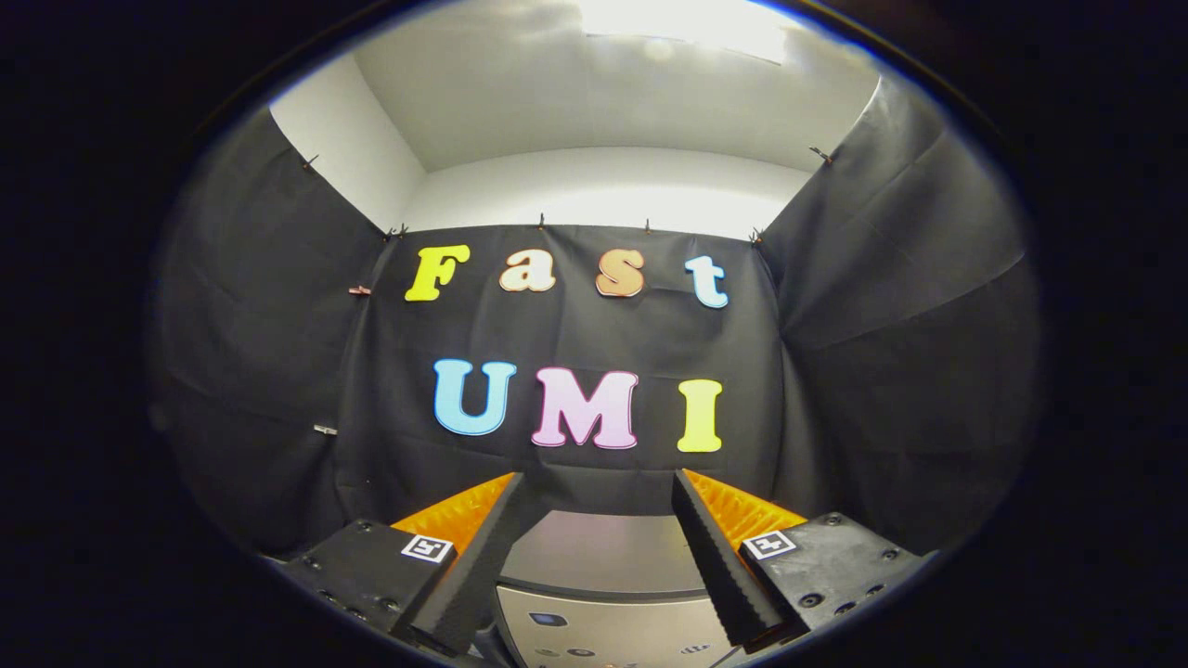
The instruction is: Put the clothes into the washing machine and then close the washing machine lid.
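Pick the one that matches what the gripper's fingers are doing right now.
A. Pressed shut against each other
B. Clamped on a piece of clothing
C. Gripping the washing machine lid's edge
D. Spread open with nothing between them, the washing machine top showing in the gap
D: the gripper has its fingers spread apart and empty, with the washing machine showing through the gap.

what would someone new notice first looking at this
The gripper first: its two fingers stand wide apart with nothing between them. In the gap just ahead of them sits the washing machine, its grey top and a panel with buttons facing the camera. Beyond it hangs the black cloth wall, with white wall and a bright ceiling light above.
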`<state>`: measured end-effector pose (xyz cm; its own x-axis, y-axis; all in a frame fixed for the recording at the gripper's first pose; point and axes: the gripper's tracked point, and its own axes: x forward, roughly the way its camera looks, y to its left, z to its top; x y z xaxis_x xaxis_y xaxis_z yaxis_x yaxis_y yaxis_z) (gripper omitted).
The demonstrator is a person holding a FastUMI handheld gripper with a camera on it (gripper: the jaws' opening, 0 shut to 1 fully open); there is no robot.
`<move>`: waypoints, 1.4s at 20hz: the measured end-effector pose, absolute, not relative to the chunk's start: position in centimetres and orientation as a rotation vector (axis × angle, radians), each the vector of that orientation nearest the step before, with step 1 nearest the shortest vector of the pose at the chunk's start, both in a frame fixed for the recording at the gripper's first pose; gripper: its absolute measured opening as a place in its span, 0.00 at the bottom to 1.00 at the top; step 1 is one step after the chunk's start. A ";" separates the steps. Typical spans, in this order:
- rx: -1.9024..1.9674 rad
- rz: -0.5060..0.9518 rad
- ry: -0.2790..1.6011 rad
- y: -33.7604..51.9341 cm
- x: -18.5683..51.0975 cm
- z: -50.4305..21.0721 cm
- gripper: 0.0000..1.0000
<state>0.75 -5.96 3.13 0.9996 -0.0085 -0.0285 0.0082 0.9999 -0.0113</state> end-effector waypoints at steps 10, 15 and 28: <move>-0.017 -0.026 0.045 -6.1 1.7 2.4 0.98; -0.017 -0.031 0.066 -6.3 2.0 1.8 0.98; -0.015 -0.033 0.062 -6.5 1.8 1.8 0.98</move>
